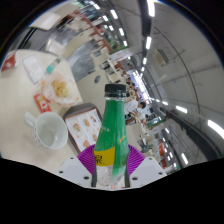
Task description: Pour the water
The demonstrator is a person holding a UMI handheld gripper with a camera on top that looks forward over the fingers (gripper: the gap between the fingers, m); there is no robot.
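Clamped between the gripper [112, 165] fingers: a green plastic bottle [112, 130], cap on, held low on its body. Likely light, slick, squeezable; best gripped firmly mid-body. Off to the left beyond the fingers, a white cup [50, 129].

This is looking like a large open office or lab hall: long strip lights [150, 42] are running across a high ceiling, cluttered desks [135, 80] are stretching away in rows, and a white round counter [25, 100] is carrying a cup [50, 129]
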